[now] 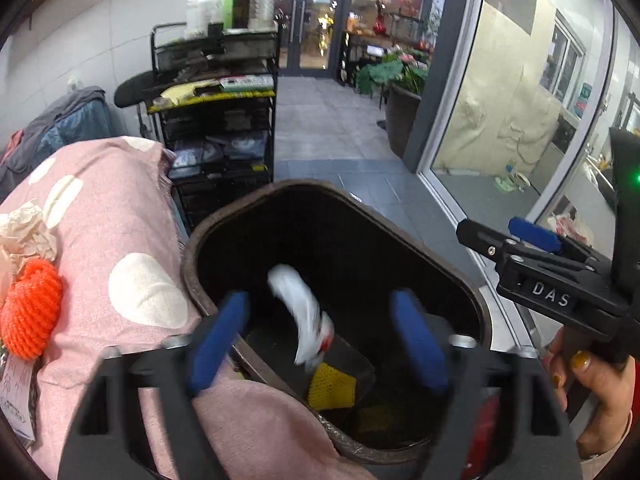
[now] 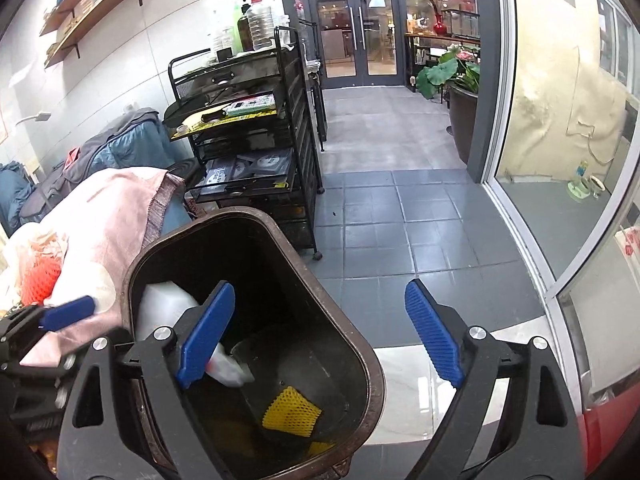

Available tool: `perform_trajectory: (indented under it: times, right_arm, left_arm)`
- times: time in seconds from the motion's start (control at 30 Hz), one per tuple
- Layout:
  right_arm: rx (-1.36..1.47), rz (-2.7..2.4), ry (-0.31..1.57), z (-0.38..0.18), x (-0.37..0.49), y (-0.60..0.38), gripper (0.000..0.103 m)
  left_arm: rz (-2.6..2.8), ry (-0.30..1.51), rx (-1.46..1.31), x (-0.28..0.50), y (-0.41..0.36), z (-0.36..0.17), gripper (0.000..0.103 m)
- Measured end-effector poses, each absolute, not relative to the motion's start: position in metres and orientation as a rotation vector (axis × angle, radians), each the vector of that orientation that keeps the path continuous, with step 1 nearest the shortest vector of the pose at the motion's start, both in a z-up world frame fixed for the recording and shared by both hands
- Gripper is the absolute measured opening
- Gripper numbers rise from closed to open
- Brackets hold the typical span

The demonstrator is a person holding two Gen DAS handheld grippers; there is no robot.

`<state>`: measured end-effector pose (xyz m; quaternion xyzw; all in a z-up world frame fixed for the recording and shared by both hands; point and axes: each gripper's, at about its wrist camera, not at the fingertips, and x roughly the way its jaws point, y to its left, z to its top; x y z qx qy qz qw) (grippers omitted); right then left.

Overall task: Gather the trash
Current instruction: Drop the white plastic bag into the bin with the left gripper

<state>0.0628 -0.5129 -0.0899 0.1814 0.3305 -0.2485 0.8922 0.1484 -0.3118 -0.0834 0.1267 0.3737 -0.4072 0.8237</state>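
White and blurred, a light, soft wrapper (image 1: pixel 304 316) is seen inside the brown bin (image 1: pixel 192 264) between the released left gripper (image 1: pixel 320 340), while the right gripper (image 2: pixel 324 336), at three o'clock, is spread empty.

Both cameras ride close above the brown bin (image 1: pixel 200 240), tilted down into its mouth and looking on toward the glass doors (image 1: pixel 308 24). The left wrist view sits nearer the pink cloth (image 1: pixel 120 216); the right wrist view hangs farther right, over the grey floor tiles (image 2: pixel 400 232). Both share the bin, the black rack (image 2: pixel 296 128) and the doorway.
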Motion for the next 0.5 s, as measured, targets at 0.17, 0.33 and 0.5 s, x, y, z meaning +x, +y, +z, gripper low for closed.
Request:
perform_trajectory:
  times: [0.17, 0.33, 0.5]
  right_arm:
    - [0.403, -0.492, 0.685, -0.094, 0.063, -0.513, 0.086]
    - [0.394, -0.455, 0.675, -0.09, 0.067, -0.504, 0.086]
    - [0.381, -0.409, 0.64, -0.078, 0.075, -0.486, 0.086]
  left_arm:
    - [-0.838, 0.76, 0.288, 0.141, -0.303, -0.077, 0.086]
    - [-0.82, 0.666, 0.287, 0.126, -0.285, -0.056, 0.09]
    - [-0.769, 0.555, 0.27, 0.112, -0.255, -0.03, 0.094]
